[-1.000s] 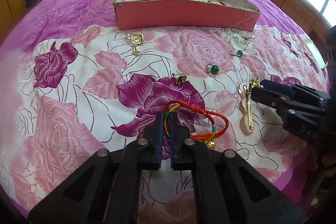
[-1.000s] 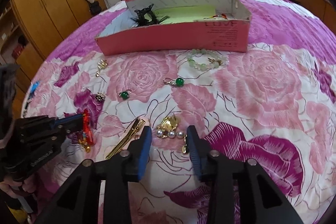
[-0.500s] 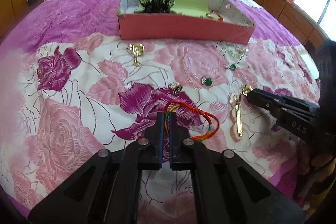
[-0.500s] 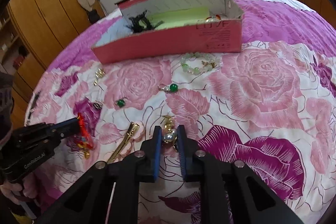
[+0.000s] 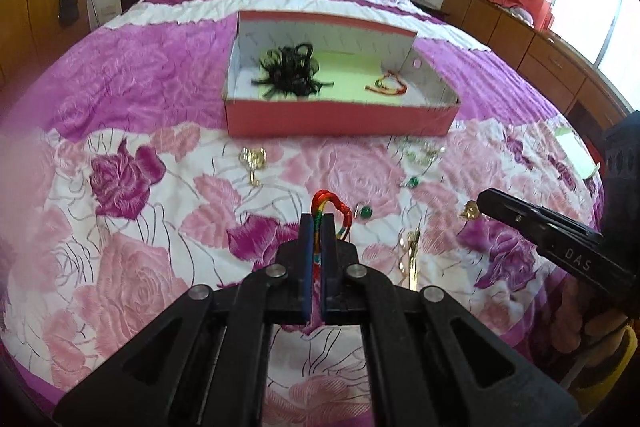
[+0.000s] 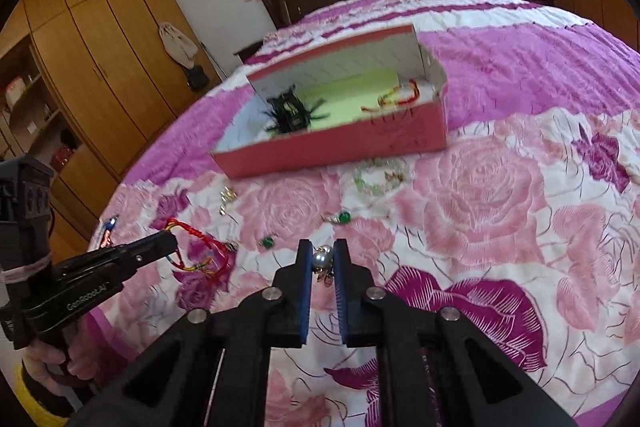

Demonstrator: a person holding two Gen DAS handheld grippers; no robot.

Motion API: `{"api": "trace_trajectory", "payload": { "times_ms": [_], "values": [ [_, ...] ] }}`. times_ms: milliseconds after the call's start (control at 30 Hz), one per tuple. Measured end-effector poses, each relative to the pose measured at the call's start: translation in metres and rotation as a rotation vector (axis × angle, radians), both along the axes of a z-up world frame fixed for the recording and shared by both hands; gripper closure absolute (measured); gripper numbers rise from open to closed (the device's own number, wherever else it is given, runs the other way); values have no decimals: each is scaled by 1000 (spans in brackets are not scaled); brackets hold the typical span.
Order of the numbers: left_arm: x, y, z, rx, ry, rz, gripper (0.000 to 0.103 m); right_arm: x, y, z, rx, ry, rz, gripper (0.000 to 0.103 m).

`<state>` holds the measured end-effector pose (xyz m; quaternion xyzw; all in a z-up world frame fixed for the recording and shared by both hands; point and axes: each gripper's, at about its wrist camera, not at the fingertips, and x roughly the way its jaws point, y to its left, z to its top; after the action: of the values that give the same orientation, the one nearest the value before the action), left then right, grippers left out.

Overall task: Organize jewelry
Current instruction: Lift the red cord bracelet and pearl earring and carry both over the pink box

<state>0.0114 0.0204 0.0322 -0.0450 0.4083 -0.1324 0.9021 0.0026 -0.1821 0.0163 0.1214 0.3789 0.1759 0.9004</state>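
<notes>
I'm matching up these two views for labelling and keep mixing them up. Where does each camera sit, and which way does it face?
Left wrist: sits behind the left gripper, faces the box and headboard; fingers pinch a cord bracelet; right gripper enters from the right.
Right wrist: sits behind the right gripper, angled toward the wardrobe side; fingers pinch a pearl brooch; left gripper enters from the left.
Shared: box, bracelet, bedspread.

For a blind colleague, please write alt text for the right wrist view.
The right gripper is shut on a pearl brooch, lifted over a rose-print bedspread. At the left, the left gripper holds a red braided bracelet. Behind stands an open pink box; a green bead bracelet lies before it.
</notes>
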Motion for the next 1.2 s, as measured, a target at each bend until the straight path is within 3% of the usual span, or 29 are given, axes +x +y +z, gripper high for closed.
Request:
{"api": "trace_trajectory", "payload": {
  "times_ms": [333,800,1200],
  "values": [
    [12,-2,24,-16,-115,26,103,2,5,30,7,-121,-6,91],
    [51,-5,54,-19,-288,89,103,41,4,64,11,-253,-41,91],
    [93,-10,54,10,-414,149,103,87,2,77,-47,-370,-91,91]
  ]
}}
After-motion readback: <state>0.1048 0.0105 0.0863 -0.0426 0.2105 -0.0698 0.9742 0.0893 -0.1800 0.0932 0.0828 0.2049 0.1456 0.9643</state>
